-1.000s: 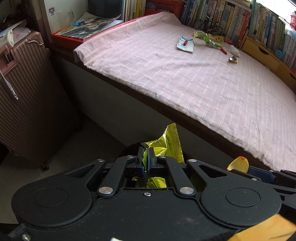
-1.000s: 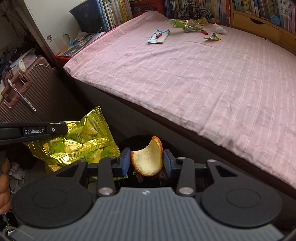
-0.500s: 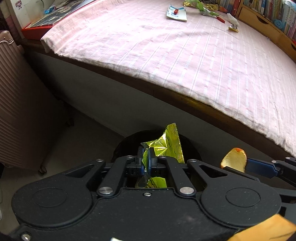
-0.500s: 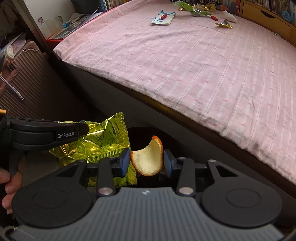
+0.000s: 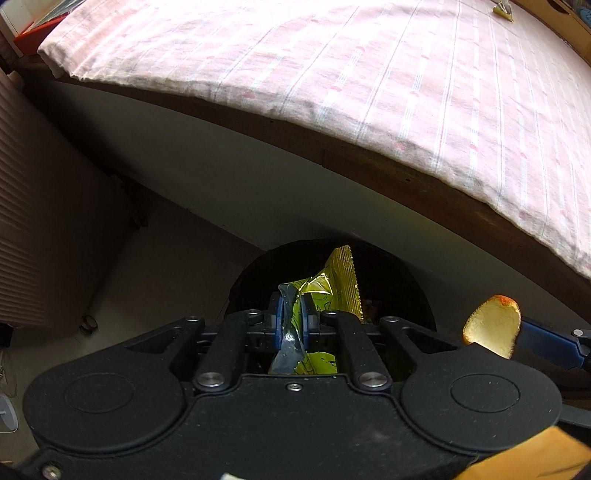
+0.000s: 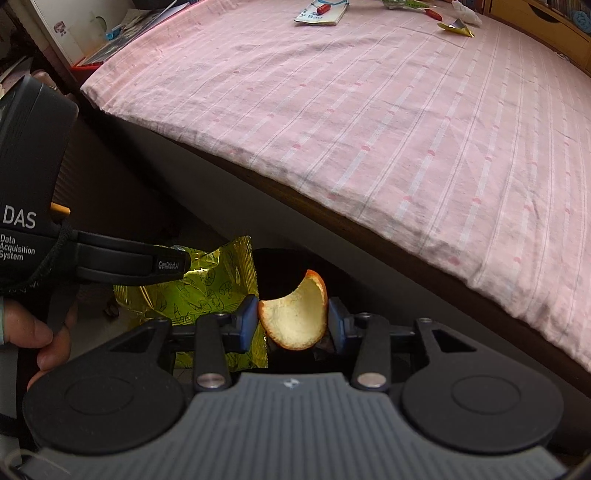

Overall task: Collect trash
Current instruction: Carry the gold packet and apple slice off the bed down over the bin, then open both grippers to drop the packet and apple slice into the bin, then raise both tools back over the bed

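Both grippers hung over a dark round bin (image 5: 332, 280) that stood on the floor against the side of the bed (image 6: 388, 129). Left gripper (image 5: 291, 325) had its blue pads pinched on a crumpled yellow-green snack bag (image 5: 340, 280). Its jaws had just been opening a little, but the foil was between them and, as far as the left wrist view showed, the pads pressed on it. From the right wrist view the bag hung down from the left fingers (image 6: 162, 260), partly over the bin mouth and partly beside it.

Right gripper (image 6: 292, 321) carried a curved piece of orange peel (image 6: 295, 317). Its left pad touched the peel; at the right pad I could not say if there was contact or a thin gap, so the hold looked light. This peel was above the black opening of the bin.

I judged the step in hand to be the drop: both pieces of trash were brought to the bin and not yet released. The next move called for opening the jaws wider while each piece was fully over the opening. The bag probably needed a small shift toward the centre of the bin first, because thin foil can stick to a pad or slide over the rim. More wrappers (image 6: 454, 27) lay on the far part of the bed, well apart from the bin, so the task was not finished.
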Motion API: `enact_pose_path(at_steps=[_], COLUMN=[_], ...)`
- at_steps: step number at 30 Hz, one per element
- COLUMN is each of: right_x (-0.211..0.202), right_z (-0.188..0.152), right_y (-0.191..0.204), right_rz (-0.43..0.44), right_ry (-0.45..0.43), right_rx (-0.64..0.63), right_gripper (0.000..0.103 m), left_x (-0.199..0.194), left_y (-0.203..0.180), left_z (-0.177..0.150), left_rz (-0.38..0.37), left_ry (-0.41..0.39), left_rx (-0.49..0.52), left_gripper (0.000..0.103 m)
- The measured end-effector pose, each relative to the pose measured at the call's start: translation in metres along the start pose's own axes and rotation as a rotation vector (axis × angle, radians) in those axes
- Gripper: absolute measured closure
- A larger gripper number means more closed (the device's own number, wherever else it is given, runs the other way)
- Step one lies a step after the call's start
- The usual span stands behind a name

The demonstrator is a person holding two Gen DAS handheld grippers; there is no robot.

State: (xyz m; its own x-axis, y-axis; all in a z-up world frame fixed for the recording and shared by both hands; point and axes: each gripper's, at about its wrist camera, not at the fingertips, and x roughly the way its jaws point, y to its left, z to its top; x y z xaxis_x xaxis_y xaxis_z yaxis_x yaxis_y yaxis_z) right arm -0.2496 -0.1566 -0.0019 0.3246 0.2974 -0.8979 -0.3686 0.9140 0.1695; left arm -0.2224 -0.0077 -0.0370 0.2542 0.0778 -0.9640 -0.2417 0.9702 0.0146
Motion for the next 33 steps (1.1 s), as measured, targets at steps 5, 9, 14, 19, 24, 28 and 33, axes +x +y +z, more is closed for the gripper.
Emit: enact_pose_path(at_steps=[5, 9, 14, 19, 24, 28, 33], right_x=[0.014, 0.023, 0.033, 0.038, 0.039, 0.036, 0.025], right_z=[0.001, 0.001, 0.004, 0.003, 0.0, 0.0, 0.002], right_y=[0.0, -0.002, -0.003, -0.005, -0.004, -0.003, 0.0], right_rz=[-0.004, -0.004, -0.004, 0.001, 0.0, -0.001, -0.001], right_ry=[0.017, 0.025, 0.029, 0.034, 0.037, 0.025, -0.003], right_rx=[-0.008, -0.002, 0.012, 0.017, 0.016, 0.018, 0.025], right_gripper=[0.056, 0.055, 0.05, 0.038, 0.036, 0.033, 0.031], left_x=[0.017, 0.027, 0.03, 0.032, 0.033, 0.024, -0.003], left_y=[0.0, 0.004, 0.001, 0.001, 0.004, 0.008, 0.012], left_z=[0.004, 0.006, 0.006, 0.006, 0.006, 0.006, 0.007], left_rz=[0.0, 0.0, -0.009, -0.01, -0.017, -0.019, -0.027], left_ry=[0.031, 0.052, 0.066, 0.082, 0.091, 0.071, 0.012], left_rx=[-0.013, -0.029, -0.038, -0.042, -0.051, -0.064, -0.075], left_gripper=[0.091, 0.086, 0.07, 0.06, 0.055, 0.052, 0.048])
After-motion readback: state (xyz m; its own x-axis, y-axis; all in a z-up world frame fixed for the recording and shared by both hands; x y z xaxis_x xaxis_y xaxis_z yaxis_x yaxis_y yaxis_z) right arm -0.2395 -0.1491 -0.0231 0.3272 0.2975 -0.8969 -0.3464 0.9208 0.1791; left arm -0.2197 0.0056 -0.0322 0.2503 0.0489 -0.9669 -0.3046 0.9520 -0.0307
